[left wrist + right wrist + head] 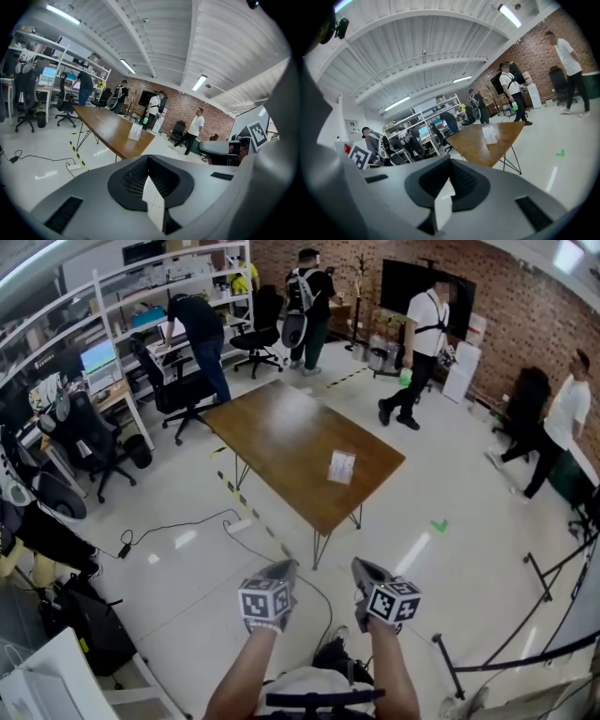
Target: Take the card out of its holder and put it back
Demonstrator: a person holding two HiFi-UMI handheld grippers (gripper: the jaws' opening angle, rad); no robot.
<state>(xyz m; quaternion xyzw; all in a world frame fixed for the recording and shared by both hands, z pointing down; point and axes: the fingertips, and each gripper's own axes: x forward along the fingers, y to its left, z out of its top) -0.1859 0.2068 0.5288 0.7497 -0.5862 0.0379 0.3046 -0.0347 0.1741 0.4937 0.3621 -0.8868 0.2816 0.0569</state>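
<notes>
A white card in its clear holder (pixel 341 467) stands near the near corner of a brown wooden table (pixel 272 427), well ahead of me across open floor. The card holder (pixel 135 131) also shows small in the left gripper view, and in the right gripper view the card holder (pixel 491 134) sits on the table (pixel 476 140). My left gripper (pixel 284 566) and right gripper (pixel 359 564) are held side by side close to my body, far short of the table. Both are shut with nothing between their jaws, as the left gripper (pixel 148 161) and right gripper (pixel 450 163) show in their own views.
Several people stand or walk beyond the table (pixel 427 329). Office chairs (pixel 178 390) and shelving (pixel 141 296) line the left side. A cable (pixel 178 521) and yellow-black floor tape (pixel 246 507) lie by the table legs. Black barrier rails (pixel 525 652) stand at lower right.
</notes>
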